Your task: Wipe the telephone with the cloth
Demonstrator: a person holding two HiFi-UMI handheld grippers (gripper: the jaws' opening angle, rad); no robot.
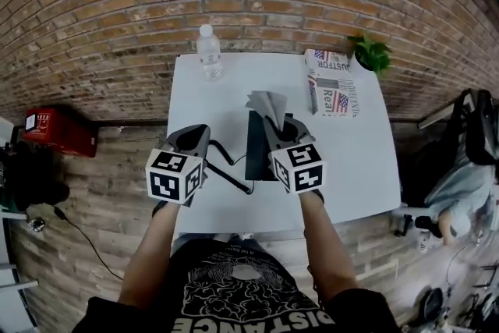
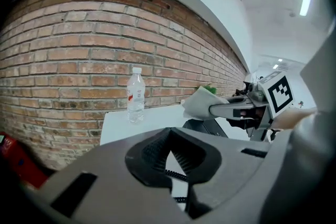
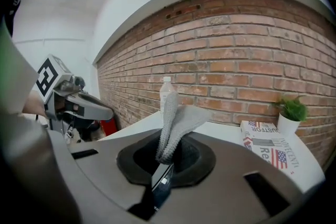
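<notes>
Head view, shirt: the person's black T-shirt (image 1: 242,285) carries the print "DISTANCE", seen upside down.
Left tongs (image 1: 193,138): clenched on nothing, with the pads meeting at the tips. They hang over the near left of the white desk (image 1: 359,168), just left of the telephone.
Cord: a black coiled cord (image 1: 231,174) lies on the desk between the two tongs.
Right tongs (image 1: 278,130): grasping the grey cloth (image 1: 267,105), which stands out of the pads in a folded bunch.
Telephone (image 1: 256,152): black, at the middle of the desk, directly under the right tongs and the cloth. Whether the cloth touches it cannot be told.
Telephone axis: the long side runs from the person toward the brick wall.
Newspaper (image 1: 331,82): far right of the desk, with a flag print and the legible letters "USTFOR" and "Rea".
Water bottle (image 1: 209,52): clear, upright at the far left edge. Its red-and-white label is too small to read.
Potted plant (image 1: 370,52): at the far right corner, just beside the newspaper.
</notes>
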